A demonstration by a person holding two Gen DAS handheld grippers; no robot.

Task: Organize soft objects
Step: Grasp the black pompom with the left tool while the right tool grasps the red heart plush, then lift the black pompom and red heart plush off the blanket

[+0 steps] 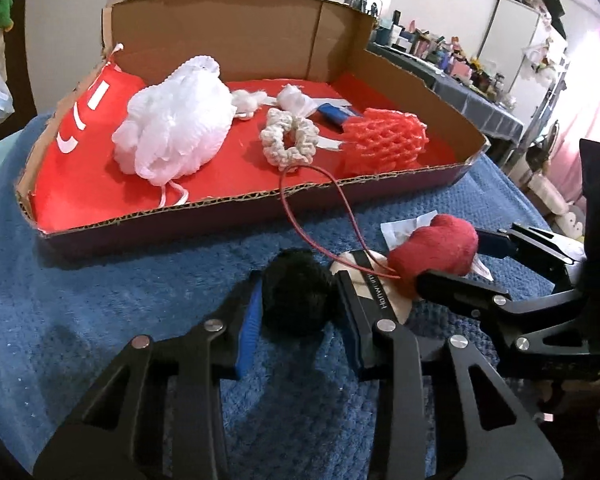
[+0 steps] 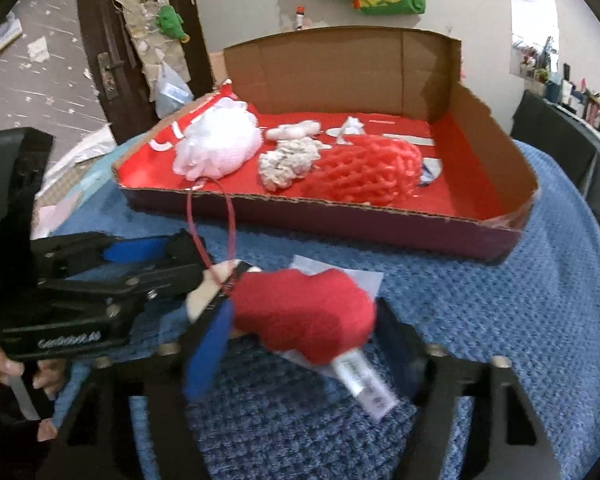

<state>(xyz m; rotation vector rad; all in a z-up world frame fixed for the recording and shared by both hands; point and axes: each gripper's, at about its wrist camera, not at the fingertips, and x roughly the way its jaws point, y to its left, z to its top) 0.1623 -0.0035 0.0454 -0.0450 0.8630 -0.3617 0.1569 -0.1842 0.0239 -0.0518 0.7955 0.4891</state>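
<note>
A black pom-pom (image 1: 296, 294) lies on the blue blanket between the fingers of my left gripper (image 1: 300, 308), which closes on it. A red plush heart (image 1: 436, 248) with a thin red loop and a white tag sits just to its right, between the fingers of my right gripper (image 2: 304, 344), which touches it on both sides; it also shows in the right wrist view (image 2: 304, 314). The cardboard tray (image 1: 236, 200) behind holds a white mesh pouf (image 1: 176, 132), a cream scrunchie (image 1: 288, 138) and a red foam net (image 1: 384, 140).
The tray has a red lining and tall back walls (image 2: 340, 68). The blue knitted blanket (image 2: 500, 320) covers the surface around it. A dark door (image 2: 112, 40) stands at the far left, and a cluttered shelf (image 1: 440, 52) at the far right.
</note>
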